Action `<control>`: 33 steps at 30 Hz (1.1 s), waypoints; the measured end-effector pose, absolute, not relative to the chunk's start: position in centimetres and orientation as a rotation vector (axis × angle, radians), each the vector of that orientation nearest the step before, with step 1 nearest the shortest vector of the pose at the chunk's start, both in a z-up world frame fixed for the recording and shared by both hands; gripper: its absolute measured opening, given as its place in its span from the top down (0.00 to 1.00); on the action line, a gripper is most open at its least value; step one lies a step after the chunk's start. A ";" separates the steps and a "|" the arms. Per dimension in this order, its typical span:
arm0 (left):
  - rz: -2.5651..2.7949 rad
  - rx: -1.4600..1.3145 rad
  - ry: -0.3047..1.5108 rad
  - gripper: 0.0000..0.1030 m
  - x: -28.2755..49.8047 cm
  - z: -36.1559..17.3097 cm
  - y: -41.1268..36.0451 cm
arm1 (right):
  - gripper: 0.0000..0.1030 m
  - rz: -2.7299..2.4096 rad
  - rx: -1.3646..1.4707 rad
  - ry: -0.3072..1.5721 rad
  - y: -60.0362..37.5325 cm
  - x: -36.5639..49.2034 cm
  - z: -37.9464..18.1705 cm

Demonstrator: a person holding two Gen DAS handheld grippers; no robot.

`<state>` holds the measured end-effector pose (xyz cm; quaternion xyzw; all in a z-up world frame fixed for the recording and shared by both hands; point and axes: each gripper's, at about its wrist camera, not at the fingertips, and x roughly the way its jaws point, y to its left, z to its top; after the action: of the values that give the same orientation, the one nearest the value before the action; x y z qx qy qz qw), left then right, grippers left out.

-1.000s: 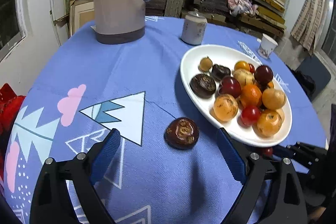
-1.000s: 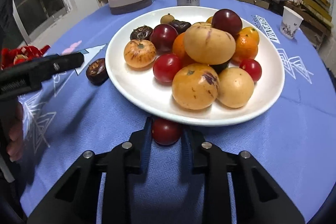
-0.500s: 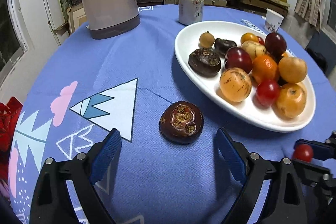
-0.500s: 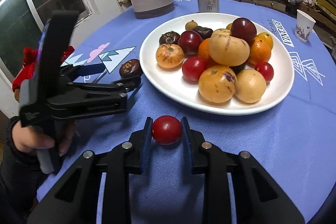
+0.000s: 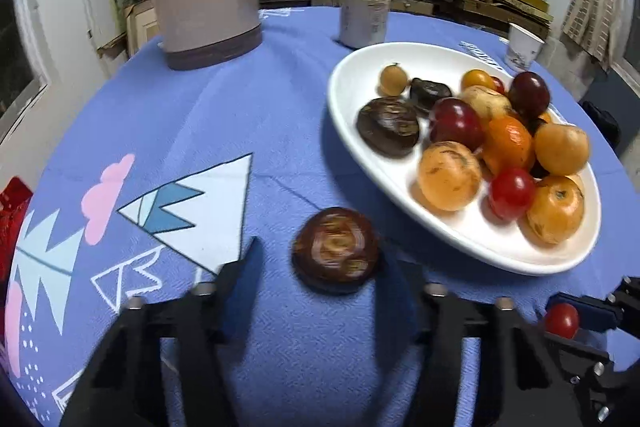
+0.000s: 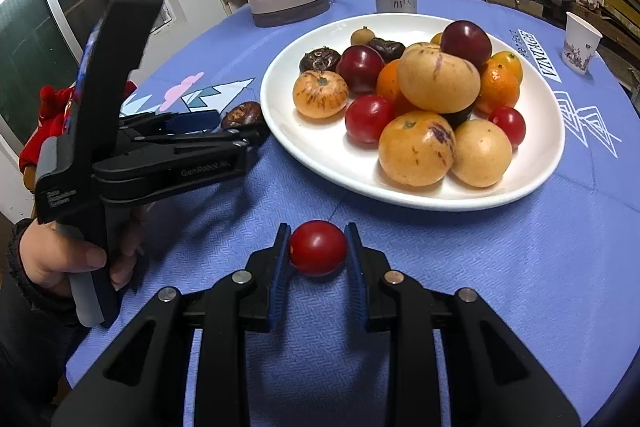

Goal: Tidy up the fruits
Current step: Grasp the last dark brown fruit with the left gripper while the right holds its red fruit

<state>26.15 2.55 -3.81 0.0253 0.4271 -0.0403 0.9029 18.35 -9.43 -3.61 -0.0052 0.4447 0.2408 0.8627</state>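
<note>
Fruits point(image 6: 438, 83) heaped red, orange, dark on white plate point(image 6: 532, 171).

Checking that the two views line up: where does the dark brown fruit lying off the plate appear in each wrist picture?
Left wrist: dark brown fruit, low centre, between the left gripper fingers.
Right wrist: same fruit, mid-left, beside the plate's left rim.
Shared landmark: the white plate.
</note>
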 end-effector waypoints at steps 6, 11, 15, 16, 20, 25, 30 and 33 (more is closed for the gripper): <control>-0.091 0.063 0.882 0.58 25.7 -3.8 2.4 | 0.74 0.499 -0.008 0.935 -9.5 18.6 -3.7; -0.123 0.040 0.896 0.58 25.2 -3.5 2.3 | 0.74 0.516 0.003 0.915 -9.7 18.4 -3.2; -0.141 0.028 0.867 0.58 24.5 -2.6 2.2 | 0.74 0.530 0.020 0.893 -10.1 18.1 -2.6; -0.143 0.027 0.859 0.58 24.4 -2.4 2.2 | 0.74 0.532 0.027 0.885 -10.2 18.1 -2.5; -0.156 0.001 0.847 0.58 24.0 -1.8 2.5 | 0.74 0.538 0.051 0.855 -10.8 17.9 -1.7; -0.170 -0.011 0.828 0.58 23.6 -1.2 2.3 | 0.74 0.518 0.085 0.822 -12.0 18.0 -1.0; -0.187 -0.037 0.813 0.58 23.3 -0.3 2.5 | 0.74 0.472 0.151 0.764 -14.4 18.2 0.1; -0.189 -0.047 0.792 0.58 23.0 0.9 2.4 | 0.73 0.417 0.191 0.735 -15.9 18.5 1.0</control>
<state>23.00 2.45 0.90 -0.0230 0.3852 -0.0921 0.9179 18.48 -15.86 1.03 0.0923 0.3560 0.2018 0.9077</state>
